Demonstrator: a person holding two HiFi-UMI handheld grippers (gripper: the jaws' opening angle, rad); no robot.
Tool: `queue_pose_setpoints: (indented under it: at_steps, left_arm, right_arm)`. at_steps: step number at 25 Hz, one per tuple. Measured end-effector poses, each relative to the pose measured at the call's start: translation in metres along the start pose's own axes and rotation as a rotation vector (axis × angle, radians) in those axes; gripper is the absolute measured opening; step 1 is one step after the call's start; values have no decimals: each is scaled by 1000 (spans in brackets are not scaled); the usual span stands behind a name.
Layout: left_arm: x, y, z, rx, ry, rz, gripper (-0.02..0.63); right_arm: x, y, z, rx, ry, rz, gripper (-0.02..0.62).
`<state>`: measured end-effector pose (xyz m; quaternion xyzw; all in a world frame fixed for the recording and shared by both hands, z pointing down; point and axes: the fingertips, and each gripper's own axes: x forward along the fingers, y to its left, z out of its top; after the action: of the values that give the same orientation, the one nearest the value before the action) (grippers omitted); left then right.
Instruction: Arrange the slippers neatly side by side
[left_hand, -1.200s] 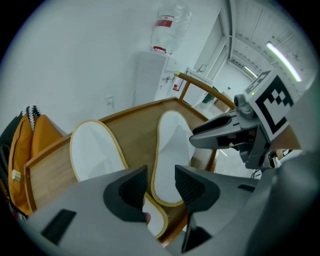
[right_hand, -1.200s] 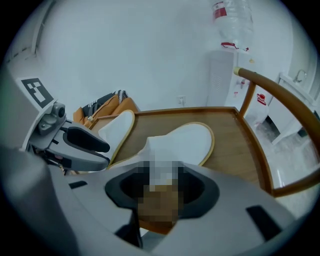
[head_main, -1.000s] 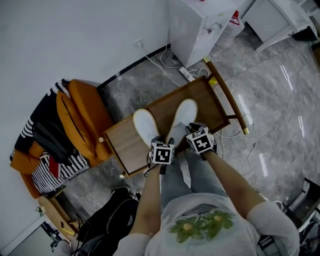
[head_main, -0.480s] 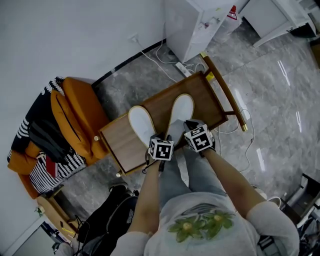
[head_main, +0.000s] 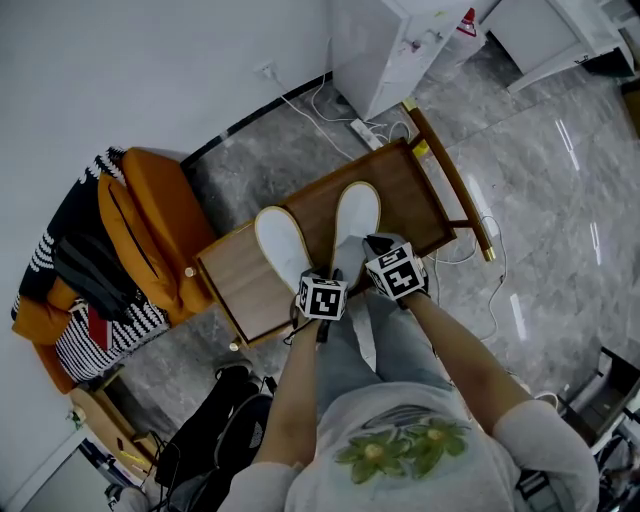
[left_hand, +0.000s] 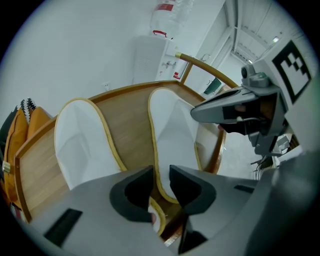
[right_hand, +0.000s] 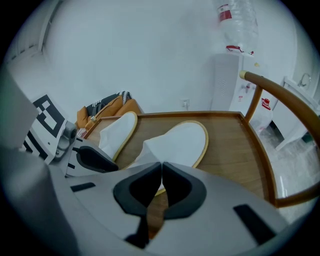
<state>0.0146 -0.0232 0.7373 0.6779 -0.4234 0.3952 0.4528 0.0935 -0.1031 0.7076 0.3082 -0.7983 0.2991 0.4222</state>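
Observation:
Two white slippers with yellow trim lie toes away from me on a wooden table (head_main: 408, 192). The left slipper (head_main: 277, 243) (left_hand: 80, 145) is angled slightly outward; the right slipper (head_main: 356, 213) (right_hand: 182, 140) lies beside it. My left gripper (head_main: 306, 288) (left_hand: 160, 184) hovers at the heel ends, over the strip between the two slippers. Its jaws have just been closing, and a gap still shows, with only the right slipper's trim behind it. My right gripper (head_main: 373, 250) (right_hand: 162, 167) is shut, its tips meeting on the right slipper's heel edge.
A raised wooden rail (head_main: 452, 182) runs along the table's right side. An orange seat with striped cloth (head_main: 120, 260) stands at the left. A white cabinet (head_main: 385, 45) and a power strip with cables (head_main: 362, 130) are beyond the table. A black bag (head_main: 205, 430) lies near my legs.
The head view has shifted a little. Both grippers keep their places at the slippers' heels, and the slippers lie as before.

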Motion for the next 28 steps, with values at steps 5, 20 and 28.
queue_pose_setpoints:
  at_steps: [5,20,28]
  left_arm:
    - [-2,-1,-3,-1,-1,1,106]
    - [-5,-5,-13,-51,8,-1,101]
    - [-6,-7,-15,-80,7,-6,103]
  right_arm:
    - [3,7,7,-29,-9,33,14]
    - [17,33,31,-143,-28,170,14]
    - [27,46,37,-227,-5,229,12]
